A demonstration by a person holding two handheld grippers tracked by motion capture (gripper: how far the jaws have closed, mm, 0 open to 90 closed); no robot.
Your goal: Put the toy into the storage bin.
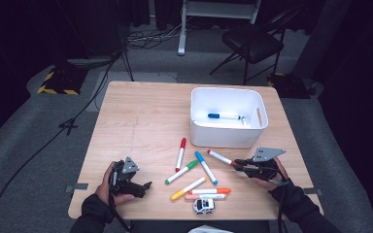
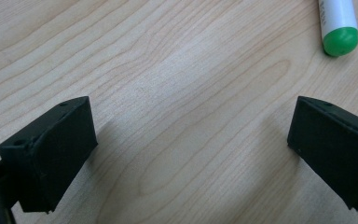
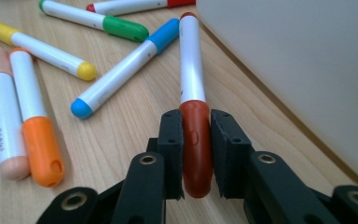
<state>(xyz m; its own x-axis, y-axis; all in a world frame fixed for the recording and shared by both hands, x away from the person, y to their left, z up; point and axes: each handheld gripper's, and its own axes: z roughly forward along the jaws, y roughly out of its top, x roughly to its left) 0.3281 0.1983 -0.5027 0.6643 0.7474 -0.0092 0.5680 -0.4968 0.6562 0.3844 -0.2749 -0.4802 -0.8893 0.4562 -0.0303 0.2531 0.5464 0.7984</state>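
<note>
Markers lie loose on the pale wood-grain table (image 1: 141, 121), all in front of the white bin (image 1: 228, 133), on its near side. One marker with a dark red cap (image 3: 196, 144) is clamped between the right gripper's (image 3: 196, 140) black jaws; its white barrel runs away from the jaws along the bin's near wall, close beside it, with a second red tip at the far end. The cap is smooth and rounded, with a small dimple on it. In the high view this marker (image 1: 221, 157) lies just in front of the bin's right half.

Farther from the bin on the same side are a blue marker (image 1: 206, 168), a green one (image 1: 181, 172), a red one (image 1: 180, 154), a yellow one (image 1: 188, 188), and an orange (image 1: 210, 191) and a peach one (image 1: 209, 196) side by side. All are smooth white cylinders with coloured ends. A small white toy car (image 1: 204, 205) sits just beyond the peach marker, at the table's near edge. Inside the bin, a rounded plastic tub with a slot handle in its right wall, lies a blue-capped marker (image 1: 224, 116).

The right gripper (image 1: 245, 166) is held low in front of the bin's right corner, its grey plate up, jaws pointing left. The left gripper (image 1: 135, 187) rests well to the left of the markers, gripped by a hand in a dark sleeve. Its blocky matt jaws stand wide apart over bare wood (image 2: 186, 130), with a green marker end (image 2: 339, 39) past them.
</note>
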